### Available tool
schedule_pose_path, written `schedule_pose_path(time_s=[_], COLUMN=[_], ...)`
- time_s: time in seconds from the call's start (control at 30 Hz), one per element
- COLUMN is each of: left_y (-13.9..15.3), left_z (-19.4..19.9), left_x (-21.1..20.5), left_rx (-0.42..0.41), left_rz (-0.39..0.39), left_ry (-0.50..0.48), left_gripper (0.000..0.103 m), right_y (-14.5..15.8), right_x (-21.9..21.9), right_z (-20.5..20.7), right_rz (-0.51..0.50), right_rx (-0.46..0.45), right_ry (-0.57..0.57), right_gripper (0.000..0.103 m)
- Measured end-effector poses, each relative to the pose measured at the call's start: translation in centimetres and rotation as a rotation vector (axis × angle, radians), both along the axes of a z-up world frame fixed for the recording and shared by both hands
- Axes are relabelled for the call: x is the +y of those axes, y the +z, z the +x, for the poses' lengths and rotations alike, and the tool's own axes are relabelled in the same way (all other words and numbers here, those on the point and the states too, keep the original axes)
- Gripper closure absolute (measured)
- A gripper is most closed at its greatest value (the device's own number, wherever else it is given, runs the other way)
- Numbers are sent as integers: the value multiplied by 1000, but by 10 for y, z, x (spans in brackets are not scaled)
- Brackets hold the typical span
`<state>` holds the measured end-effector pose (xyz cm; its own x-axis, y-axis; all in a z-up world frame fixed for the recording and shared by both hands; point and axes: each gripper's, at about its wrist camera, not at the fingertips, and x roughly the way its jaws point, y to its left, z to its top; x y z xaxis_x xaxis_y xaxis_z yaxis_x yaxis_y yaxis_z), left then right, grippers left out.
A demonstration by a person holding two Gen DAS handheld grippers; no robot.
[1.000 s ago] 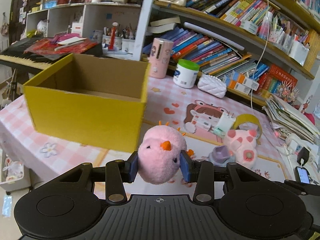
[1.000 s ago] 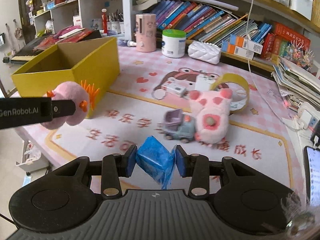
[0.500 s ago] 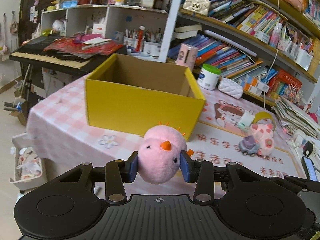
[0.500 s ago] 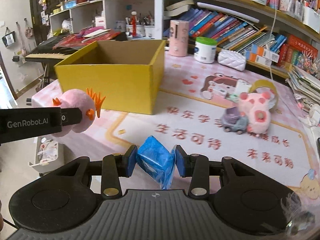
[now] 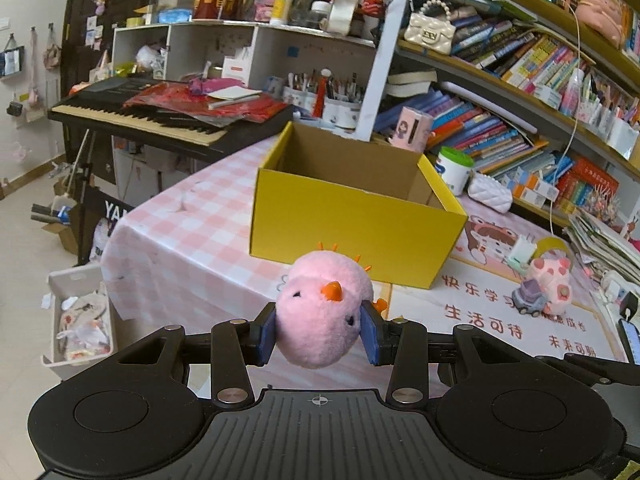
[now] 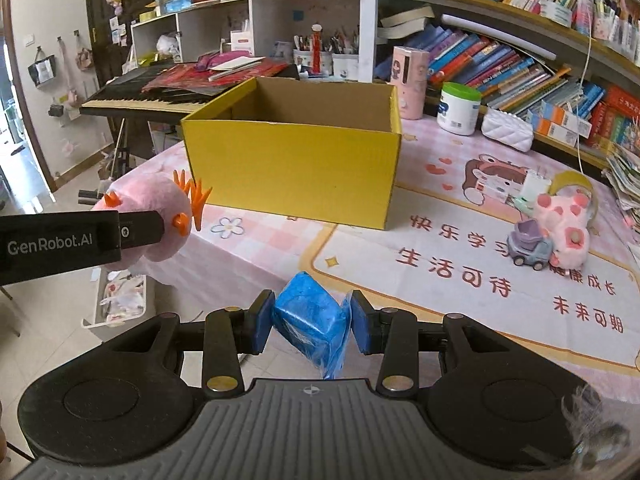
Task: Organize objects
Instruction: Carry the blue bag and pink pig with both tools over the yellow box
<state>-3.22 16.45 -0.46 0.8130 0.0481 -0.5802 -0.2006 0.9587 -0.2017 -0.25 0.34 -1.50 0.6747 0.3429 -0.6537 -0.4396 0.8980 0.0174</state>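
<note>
Right now my left claw (image 5: pixel 319 336) is clamped on the pink plush chick (image 5: pixel 322 314) — soft, light, squashed at its sides — and my right claw (image 6: pixel 312 326) pinches a blue wrapped block (image 6: pixel 310 320), crinkly and slippery, both short of the yellow box (image 6: pixel 294 176).

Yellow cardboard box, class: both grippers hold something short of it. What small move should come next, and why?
Probably carry both loads forward over the open yellow cardboard box. The left gripper grips the pink plush chick, the right gripper the blue wrapped block; both hang short of the near wall, so releasing now would likely miss.
</note>
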Motion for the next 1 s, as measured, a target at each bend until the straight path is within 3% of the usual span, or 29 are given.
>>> schedule_pose_path(time_s=[1.0], left_y=[7], left_z=[19], left_x=[18], left_rx=[-53], left_rz=[-16], left_ry=[-1], left_gripper=[63], right_y=[10], right_x=[14], right_z=[21], right_rz=[-5], right_rx=[-27], right_ry=[-19], right_gripper=[66])
